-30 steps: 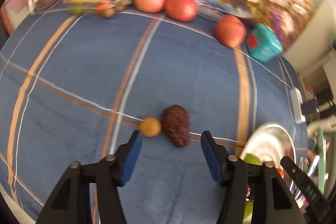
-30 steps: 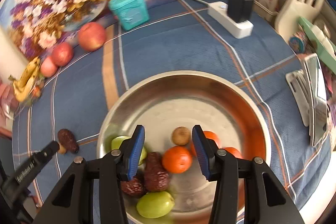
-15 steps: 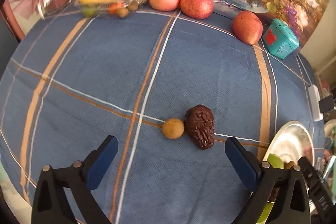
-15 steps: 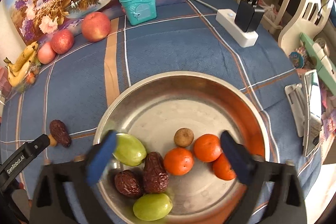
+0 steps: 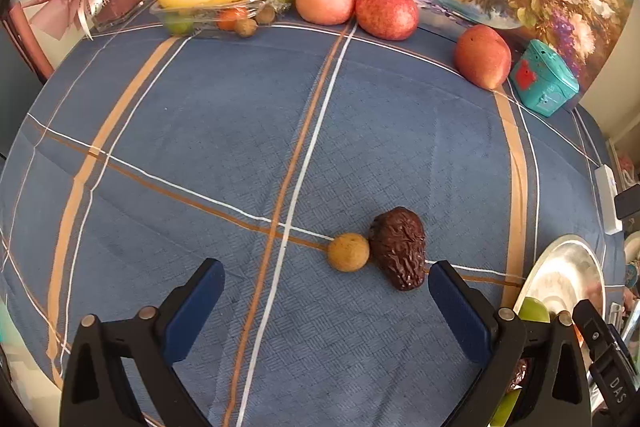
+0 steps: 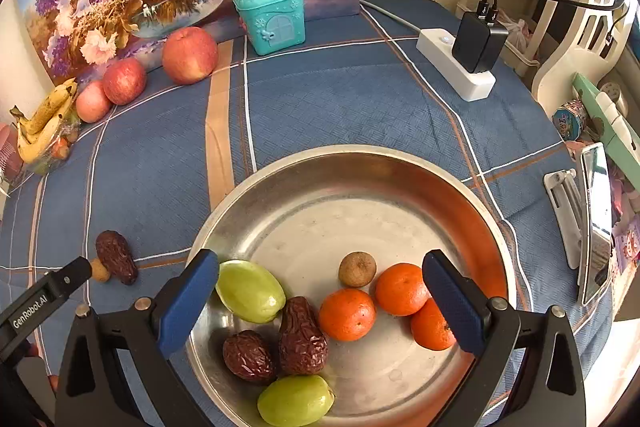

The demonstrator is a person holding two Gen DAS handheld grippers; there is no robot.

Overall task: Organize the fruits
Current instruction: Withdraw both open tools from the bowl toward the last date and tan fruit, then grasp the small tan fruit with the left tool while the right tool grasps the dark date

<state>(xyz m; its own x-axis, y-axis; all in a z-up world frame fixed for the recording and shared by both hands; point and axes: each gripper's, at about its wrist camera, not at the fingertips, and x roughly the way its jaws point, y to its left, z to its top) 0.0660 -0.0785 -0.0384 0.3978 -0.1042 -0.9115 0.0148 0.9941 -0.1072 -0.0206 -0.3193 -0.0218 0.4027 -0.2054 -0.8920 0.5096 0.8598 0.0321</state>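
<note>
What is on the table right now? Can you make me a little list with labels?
bowl: metal bowl on the blue cloth
in bowl: three oranges, two green fruits, two dates, one small brown fruit
still on cloth: dark date touching small tan fruit
left hand-held gripper: open, empty
right hand-held gripper: open, empty, over bowl

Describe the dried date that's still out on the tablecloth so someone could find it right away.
Start at the metal bowl, then look left onto the blue tablecloth. The date lies there, dark and wrinkled, touching a small round tan fruit.
</note>
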